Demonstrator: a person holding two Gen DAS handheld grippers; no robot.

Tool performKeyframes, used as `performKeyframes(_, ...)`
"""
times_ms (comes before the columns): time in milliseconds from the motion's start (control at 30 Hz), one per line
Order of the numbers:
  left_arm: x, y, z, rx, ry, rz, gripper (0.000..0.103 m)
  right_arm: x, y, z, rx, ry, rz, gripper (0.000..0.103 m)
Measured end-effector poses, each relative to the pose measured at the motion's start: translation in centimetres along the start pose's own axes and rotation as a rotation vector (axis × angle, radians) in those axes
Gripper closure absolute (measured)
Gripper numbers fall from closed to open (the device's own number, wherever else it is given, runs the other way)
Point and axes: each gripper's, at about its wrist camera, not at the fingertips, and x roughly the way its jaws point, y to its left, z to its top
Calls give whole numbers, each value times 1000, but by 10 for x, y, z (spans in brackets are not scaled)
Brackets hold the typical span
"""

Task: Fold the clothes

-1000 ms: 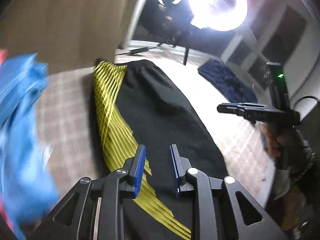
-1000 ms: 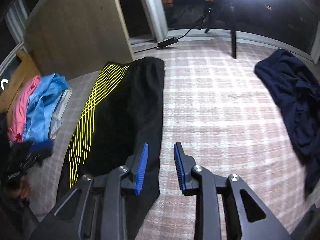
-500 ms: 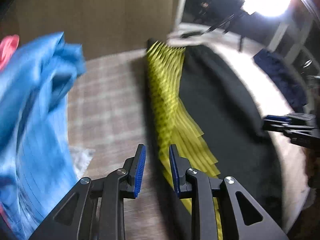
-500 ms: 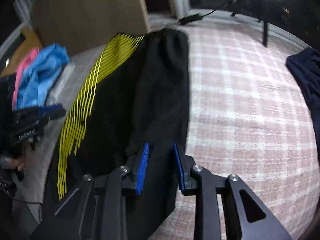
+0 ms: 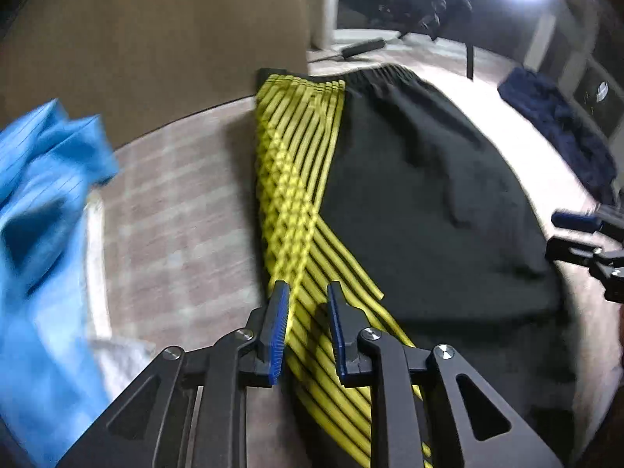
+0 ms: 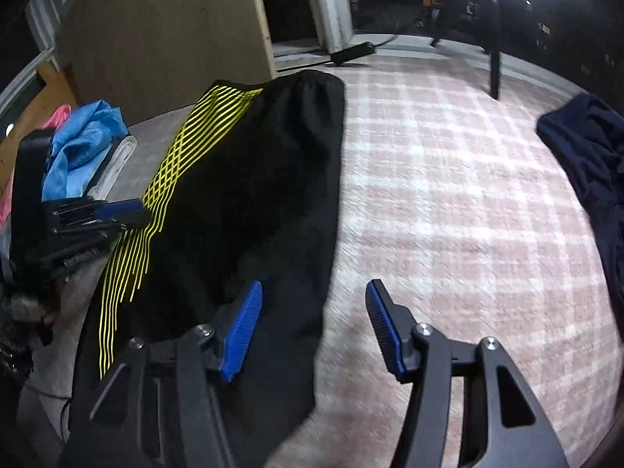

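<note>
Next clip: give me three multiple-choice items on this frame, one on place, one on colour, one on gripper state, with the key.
1. The navy garment lies where, seen from the right wrist?
A. right of the black pants
B. on them
C. under the blue cloth

2. The pants' stripes are:
A. white
B. yellow
C. red

3. The right hand-held gripper is:
A. shut on the pants
B. open
C. shut on nothing

Key: A, it lies apart at the right edge; B, yellow lines run down one side; B, its blue pads stand wide apart.
</note>
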Motion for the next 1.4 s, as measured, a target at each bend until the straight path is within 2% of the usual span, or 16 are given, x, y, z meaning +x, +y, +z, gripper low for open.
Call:
performKeyframes(67, -21, 6, -9, -30, -26, -22, 67, -6, -13, -7, 32, 9, 22, 48)
performKeyframes(100, -26, 6, -14, -28, -30, -27, 55, -7, -19, -13, 50, 18, 40, 48)
performKeyframes(133, -31, 6, -20, -34, -30, -38, 50, -6, -24, -17, 61, 28, 56, 48)
performKeyframes(200, -33, 9, -30, -62, -17, -78, 50, -4, -26, -25, 59, 38, 63, 48)
performKeyframes(367, -19, 11, -35, -77, 27, -51, 50, 5, -16, -29, 18, 33, 86, 47)
performKeyframes(633, -3, 1, -33, -9, 46, -21, 53, 12, 10, -32, -118, 17, 19, 48)
performKeyframes(700, -4, 1, -33, -11, 41, -28, 58, 13, 13, -33, -141, 14, 13, 48)
performKeyframes(733, -4, 2, -33, -14, 37, -35, 69, 13, 16, -33, -156, 12, 17, 52)
performKeyframes(800, -6, 5, -33, -20, 33, -47, 82, 16, 22, -32, -185, 8, 27, 60)
performKeyframes(900, -7, 10, -35, -31, 33, -98, 100, 18, 21, -28, -167, 15, 90, 78)
performKeyframes(933, -6, 10, -35, -39, 33, -113, 100, 19, 18, -28, -148, 23, 123, 91)
performKeyframes(967, -6, 11, -35, -44, 32, -124, 100, 20, 15, -28, -123, 29, 157, 95)
performKeyframes(1100, 2, 13, -21, -102, 30, -218, 101, 19, 6, -27, -41, 20, 267, 97)
performKeyframes(1200, -17, 27, -17, -191, -6, -319, 101, -1, -8, -22, 56, -46, 349, 99)
performKeyframes(1300, -55, 31, -10, -205, -73, -356, 101, -34, -18, -15, 113, -129, 399, 100)
performKeyframes(1400, -106, 27, -1, -157, -154, -352, 101, -80, -17, -4, 108, -240, 417, 101)
